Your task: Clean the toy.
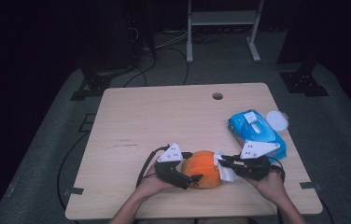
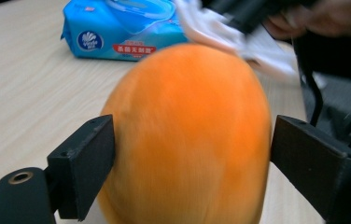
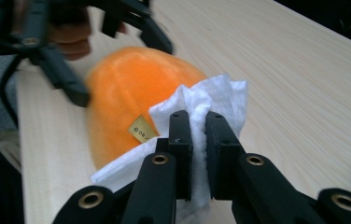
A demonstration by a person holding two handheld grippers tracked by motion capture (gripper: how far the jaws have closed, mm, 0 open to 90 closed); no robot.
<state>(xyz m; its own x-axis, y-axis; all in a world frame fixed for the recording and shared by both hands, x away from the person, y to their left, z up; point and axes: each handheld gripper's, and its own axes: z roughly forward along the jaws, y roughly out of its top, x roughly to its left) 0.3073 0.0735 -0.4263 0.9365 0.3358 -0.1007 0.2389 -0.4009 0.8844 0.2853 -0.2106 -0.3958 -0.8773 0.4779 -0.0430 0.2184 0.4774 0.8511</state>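
So the orange fruit (image 1: 203, 169) sits near the table's (image 1: 141, 121) front edge. The left gripper (image 2: 192, 158) has its jaws wide around it, probably steadying it, though blur hides actual contact. The right gripper (image 3: 199, 154) pinches a white wipe (image 3: 211, 100) against the fruit's side for cleaning. The blue wipe pack (image 1: 256, 133) lies just beyond the fruit.

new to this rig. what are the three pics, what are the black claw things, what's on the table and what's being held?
No robot: a person holds a two-jaw gripper in each hand. One picture looks down from above the table; the other two come from cameras riding on each gripper. On the table lie an orange fruit and a blue pack of wipes with a white lid beside it. The right gripper is shut on a white wipe against the fruit. The left gripper straddles the fruit, one jaw touching, the other apart.
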